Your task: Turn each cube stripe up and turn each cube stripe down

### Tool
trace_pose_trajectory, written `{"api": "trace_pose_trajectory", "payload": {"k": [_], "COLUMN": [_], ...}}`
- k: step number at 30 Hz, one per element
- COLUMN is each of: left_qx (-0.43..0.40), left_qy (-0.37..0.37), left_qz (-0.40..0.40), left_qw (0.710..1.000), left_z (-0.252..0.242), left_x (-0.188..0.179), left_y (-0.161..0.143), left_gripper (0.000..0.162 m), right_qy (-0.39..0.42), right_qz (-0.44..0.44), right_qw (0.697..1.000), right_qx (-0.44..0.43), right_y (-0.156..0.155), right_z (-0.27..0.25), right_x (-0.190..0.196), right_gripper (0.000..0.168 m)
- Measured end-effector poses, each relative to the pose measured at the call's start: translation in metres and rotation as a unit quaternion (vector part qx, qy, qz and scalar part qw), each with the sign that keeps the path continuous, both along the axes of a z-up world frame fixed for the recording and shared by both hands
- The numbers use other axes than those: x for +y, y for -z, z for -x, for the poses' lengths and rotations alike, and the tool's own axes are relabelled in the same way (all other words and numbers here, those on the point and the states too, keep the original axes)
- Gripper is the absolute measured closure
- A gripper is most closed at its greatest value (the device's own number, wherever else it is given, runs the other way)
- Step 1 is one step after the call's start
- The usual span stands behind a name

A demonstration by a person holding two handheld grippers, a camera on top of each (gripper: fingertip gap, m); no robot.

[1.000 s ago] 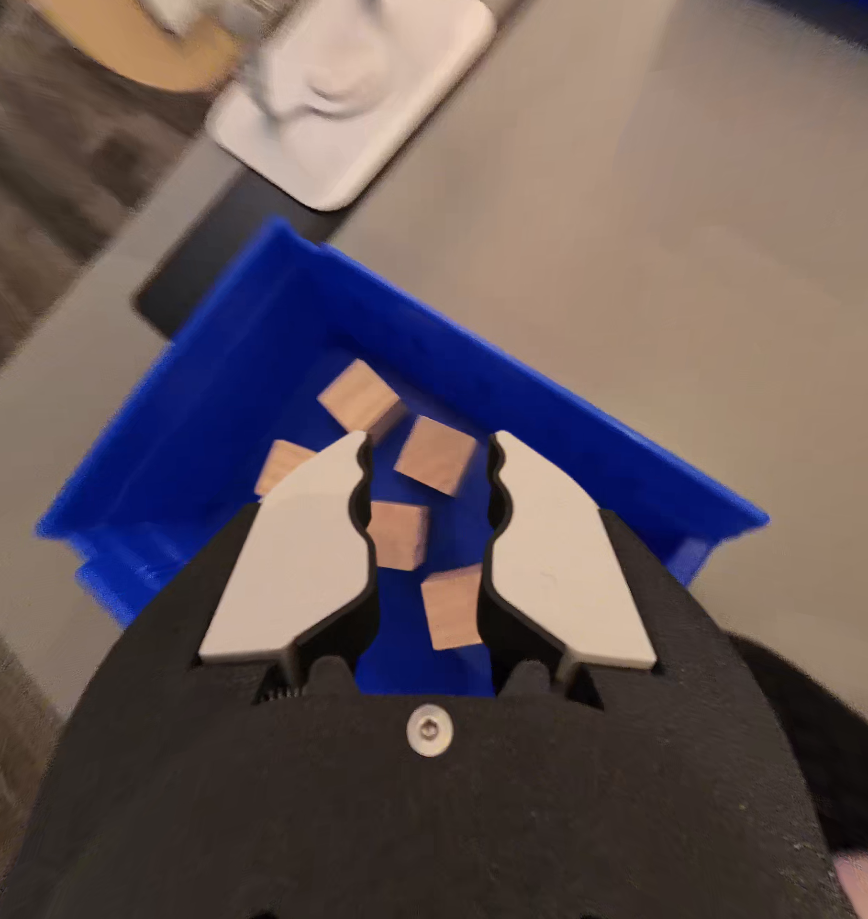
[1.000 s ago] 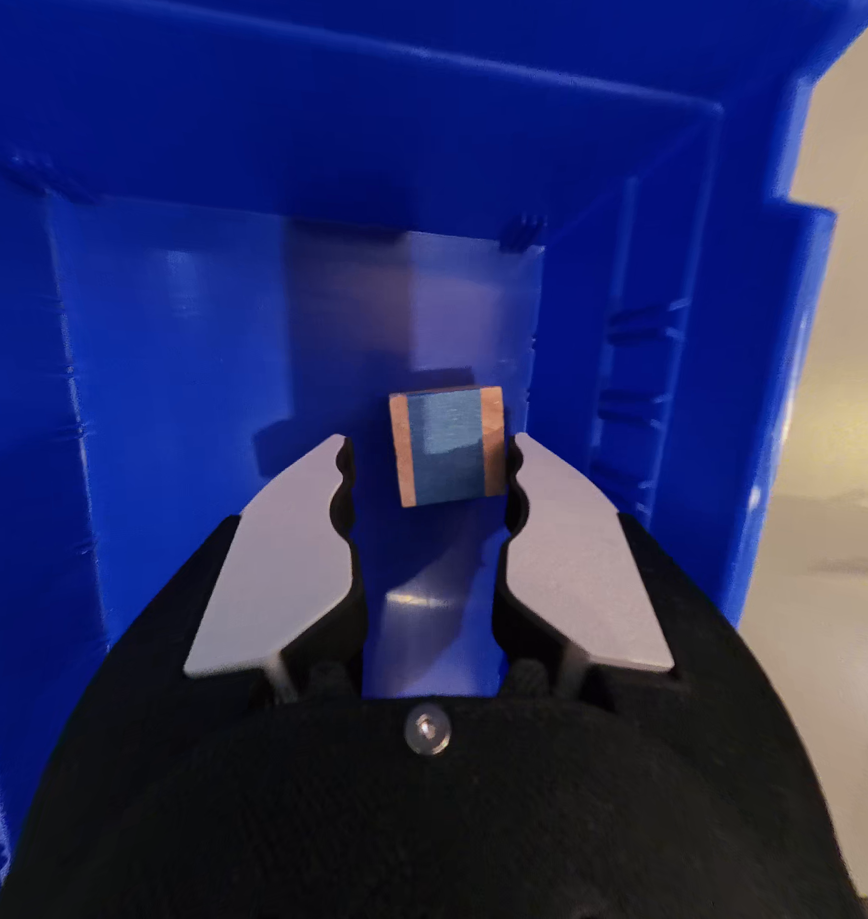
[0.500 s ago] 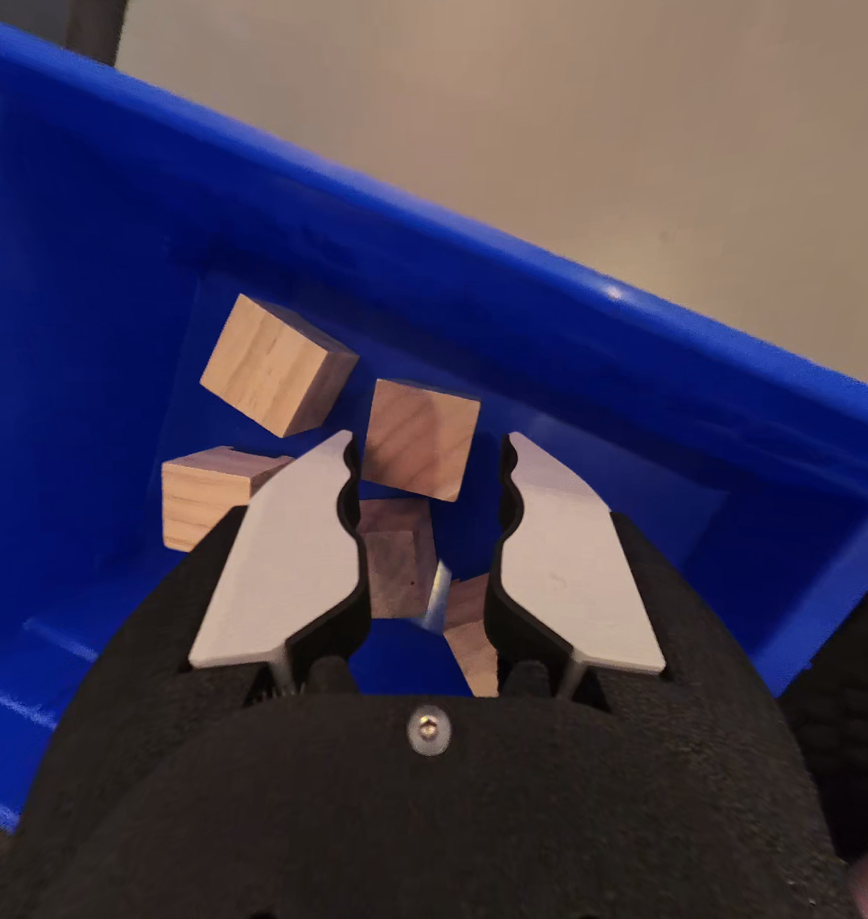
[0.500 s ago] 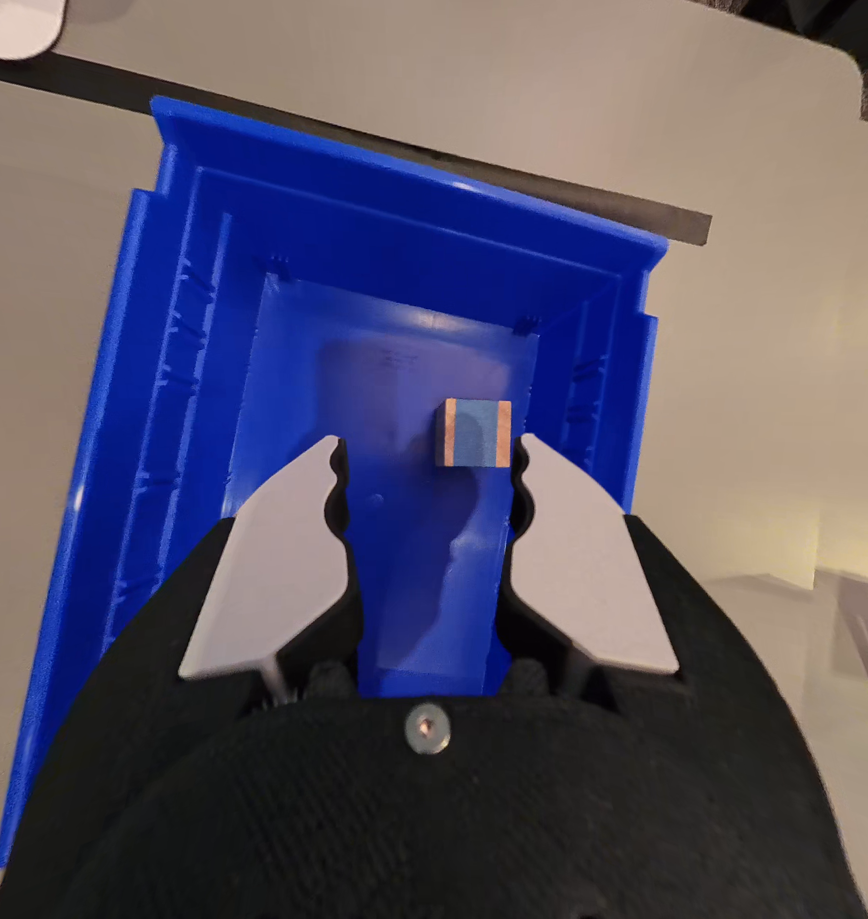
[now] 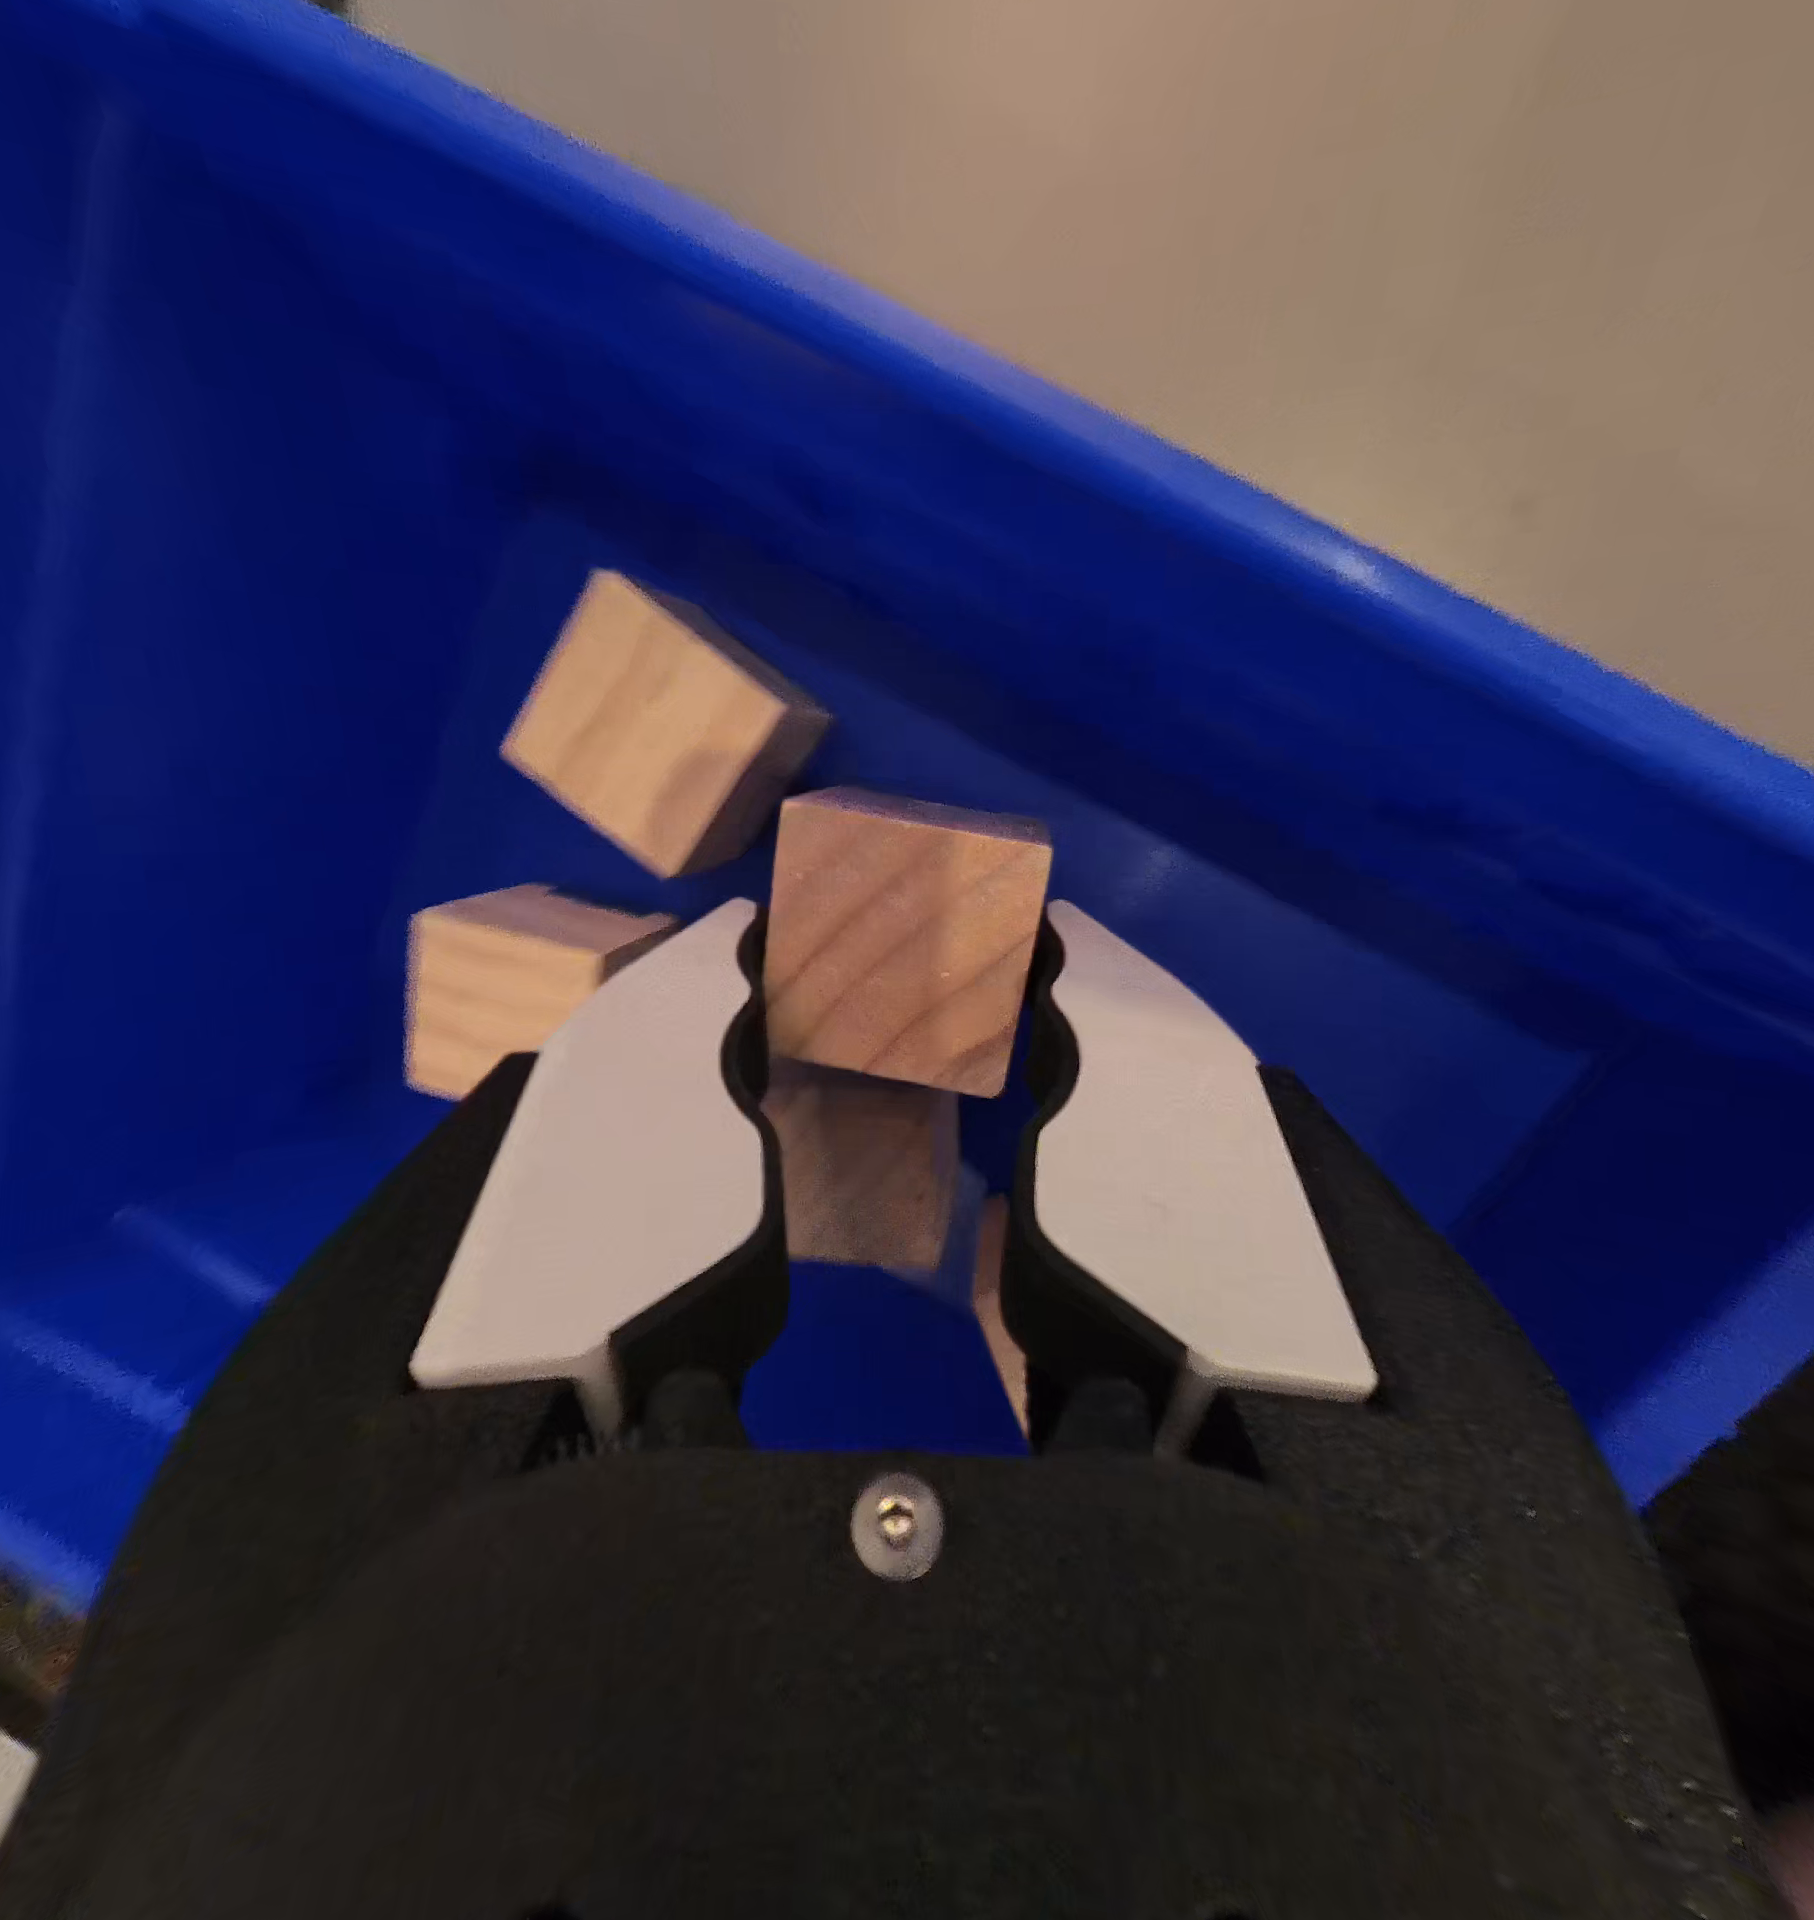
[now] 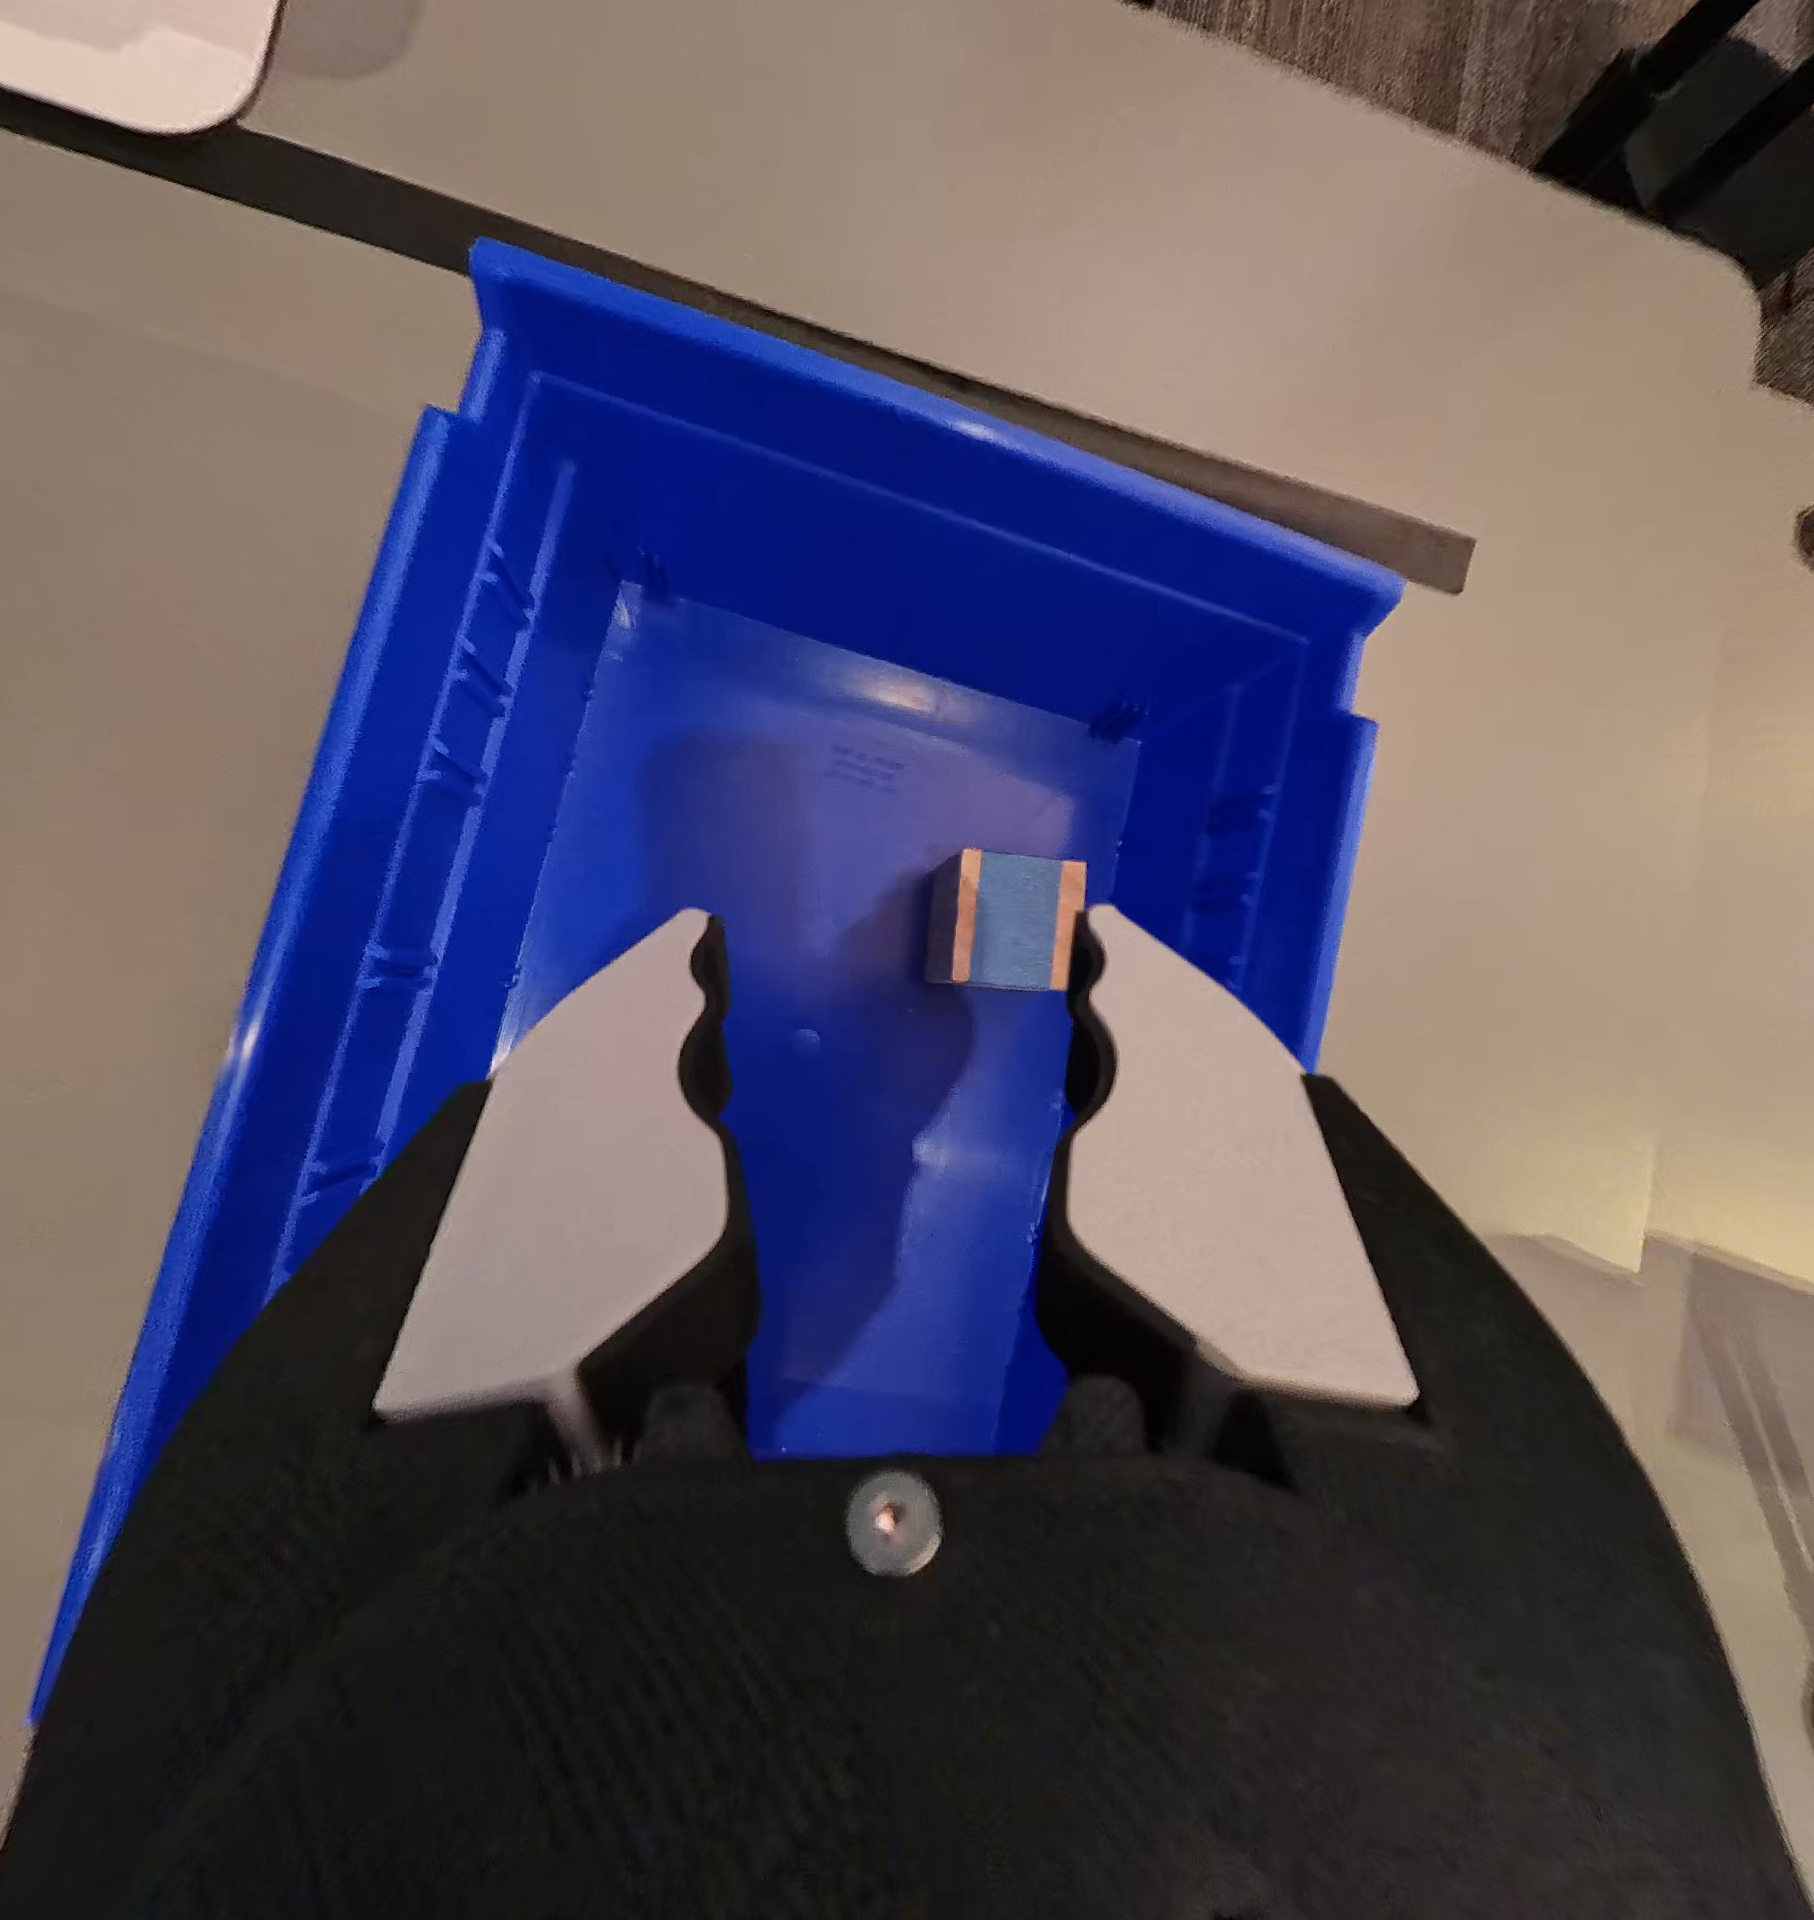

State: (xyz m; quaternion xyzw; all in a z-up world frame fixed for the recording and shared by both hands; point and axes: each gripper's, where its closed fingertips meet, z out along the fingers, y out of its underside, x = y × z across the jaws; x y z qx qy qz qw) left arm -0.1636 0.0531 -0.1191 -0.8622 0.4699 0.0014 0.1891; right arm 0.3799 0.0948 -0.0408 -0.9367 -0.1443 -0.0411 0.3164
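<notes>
My left gripper [image 5: 901, 971] is closed on a plain wooden cube [image 5: 903, 940]: both fingers [image 5: 612, 1132] press its sides, and the face toward me shows only wood grain, no stripe. It sits inside a blue bin [image 5: 1194, 582], raised over the others as far as I can judge. Just under the held cube, between my fingers, lies a second cube [image 5: 856, 1184], and a sliver of a third [image 5: 991, 1299] peeks out beside my right finger. Beyond the held cube to its left are two more, one low [image 5: 498, 987] and one tilted farther back [image 5: 654, 717] near the bin's far wall. None of these shows a stripe from here, so I judge them all as not yet sorted.

My right gripper [image 6: 898, 925] hangs empty above a second blue bin [image 6: 446, 831], its fingers spread wide with nothing between them. On that bin's floor, just past my right fingertip and toward the bin's right wall, rests one cube [image 6: 1017, 920] with its blue stripe facing up. Behind the bin a dark strip [image 6: 1090, 416] crosses the pale desk [image 6: 155, 520], with a white object [image 6: 103, 52] at the far left corner.

So one cube looks finished, stripe up. The held cube is in progress, and four remain in the first bin. The stripe-down half appears not yet begun, as far as I can tell.
</notes>
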Motion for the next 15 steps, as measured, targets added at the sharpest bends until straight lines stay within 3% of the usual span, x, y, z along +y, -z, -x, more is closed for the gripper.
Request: {"api": "trace_pose_trajectory", "payload": {"k": [3,7,10,13,15], "left_qx": [-0.038,-0.202,-0.349,-0.488,-0.547], "left_qy": [-0.033,-0.030,0.009,0.062,0.087], "left_qz": [-0.092,-0.131,-0.118,-0.017,0.052], "left_qw": [0.995,0.970,0.930,0.871,0.831], "left_z": [0.003,-0.041,-0.096,-0.155,-0.185], "left_x": [0.009,-0.011,-0.033,-0.065,-0.082], "left_y": [-0.053,-0.130,-0.177,-0.204,-0.211], "left_gripper": [0.115,0.115,0.115,0.116,0.116], "right_qy": [-0.022,-0.128,-0.288,-0.437,-0.476], "right_qz": [-0.055,-0.198,-0.309,-0.388,-0.429], "right_qw": [0.998,0.971,0.906,0.811,0.767], "right_qx": [-0.011,-0.032,-0.006,0.029,0.019], "right_y": [-0.023,-0.075,-0.105,-0.115,-0.116], "right_z": [0.015,0.077,0.166,0.250,0.283], "right_x": [0.003,0.004,-0.025,-0.080,-0.107], "right_gripper": [0.104,0.105,0.105,0.105,0.103]}}
